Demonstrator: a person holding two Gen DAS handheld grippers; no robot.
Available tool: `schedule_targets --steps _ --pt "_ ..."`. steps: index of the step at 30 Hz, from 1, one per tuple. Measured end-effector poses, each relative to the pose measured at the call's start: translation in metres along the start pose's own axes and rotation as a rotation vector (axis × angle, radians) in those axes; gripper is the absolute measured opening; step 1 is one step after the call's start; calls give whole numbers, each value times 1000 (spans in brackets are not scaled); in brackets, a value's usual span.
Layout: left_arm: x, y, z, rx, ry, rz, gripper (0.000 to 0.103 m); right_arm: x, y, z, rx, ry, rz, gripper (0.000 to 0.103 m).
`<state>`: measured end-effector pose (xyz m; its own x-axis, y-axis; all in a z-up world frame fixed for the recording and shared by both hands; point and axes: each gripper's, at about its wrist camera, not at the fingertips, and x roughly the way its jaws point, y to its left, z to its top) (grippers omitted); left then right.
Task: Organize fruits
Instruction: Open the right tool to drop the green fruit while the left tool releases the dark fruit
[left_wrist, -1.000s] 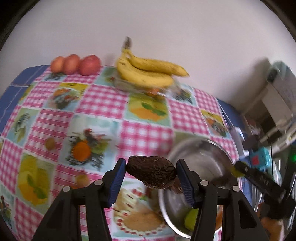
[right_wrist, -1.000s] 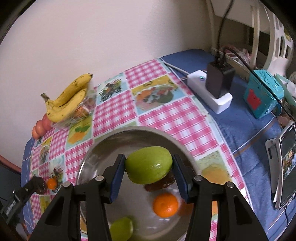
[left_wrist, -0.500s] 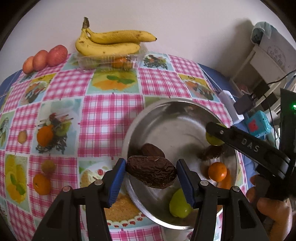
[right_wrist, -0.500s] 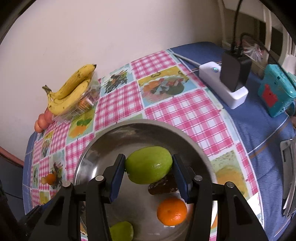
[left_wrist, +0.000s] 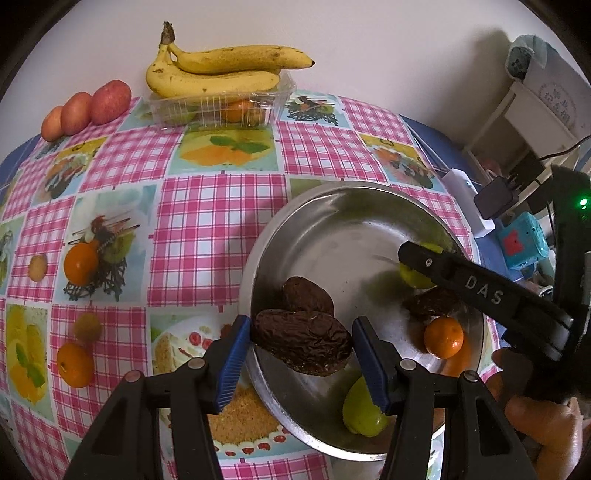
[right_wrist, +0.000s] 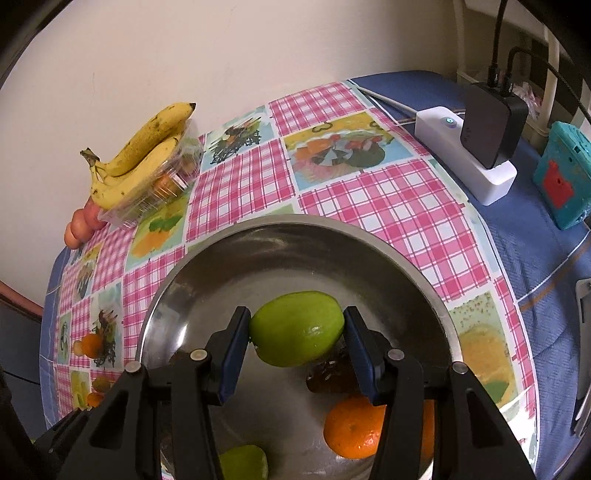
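Observation:
My left gripper (left_wrist: 301, 343) is shut on a wrinkled dark brown fruit (left_wrist: 303, 347) and holds it over the left rim of a steel bowl (left_wrist: 332, 206). The bowl holds an orange (left_wrist: 443, 338), a green fruit (left_wrist: 362, 411) and another brown fruit (left_wrist: 430, 301). My right gripper (right_wrist: 297, 341) is shut on a green fruit (right_wrist: 297, 338) above the bowl (right_wrist: 229, 251); it also shows in the left wrist view (left_wrist: 417, 264). Below it lie an orange (right_wrist: 351, 430), a brown fruit (right_wrist: 328, 376) and a green fruit (right_wrist: 243, 463).
Bananas (left_wrist: 218, 74) lie on a clear plastic tray (left_wrist: 221, 107) at the back by the wall, with three red fruits (left_wrist: 86, 107) to the left. Small oranges (left_wrist: 74, 363) sit on the checked cloth at left. A white power strip (right_wrist: 465, 155) and teal box (right_wrist: 565, 177) stand right.
My left gripper has carried the brown fruit from above the cloth to over the bowl's left rim. My right gripper has lowered slightly with the green fruit over the bowl.

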<state>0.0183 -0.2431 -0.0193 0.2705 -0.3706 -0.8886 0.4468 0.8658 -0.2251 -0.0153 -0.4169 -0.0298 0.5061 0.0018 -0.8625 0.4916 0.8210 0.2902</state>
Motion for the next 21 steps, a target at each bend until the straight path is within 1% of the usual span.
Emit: schedule_targets --steps 5,11,15,21 --pt "0 0 0 -1 -1 -3 60 6 -2 -1 7 19 -12 53" --pt "0 1 1 -7 2 -15 61 7 -3 -1 10 21 -22 54" --pt "-1 1 0 -7 8 -38 65 6 -5 -1 17 20 -27 54" --pt "-7 3 -3 -26 18 -85 65 -5 -7 -2 34 2 -36 55"
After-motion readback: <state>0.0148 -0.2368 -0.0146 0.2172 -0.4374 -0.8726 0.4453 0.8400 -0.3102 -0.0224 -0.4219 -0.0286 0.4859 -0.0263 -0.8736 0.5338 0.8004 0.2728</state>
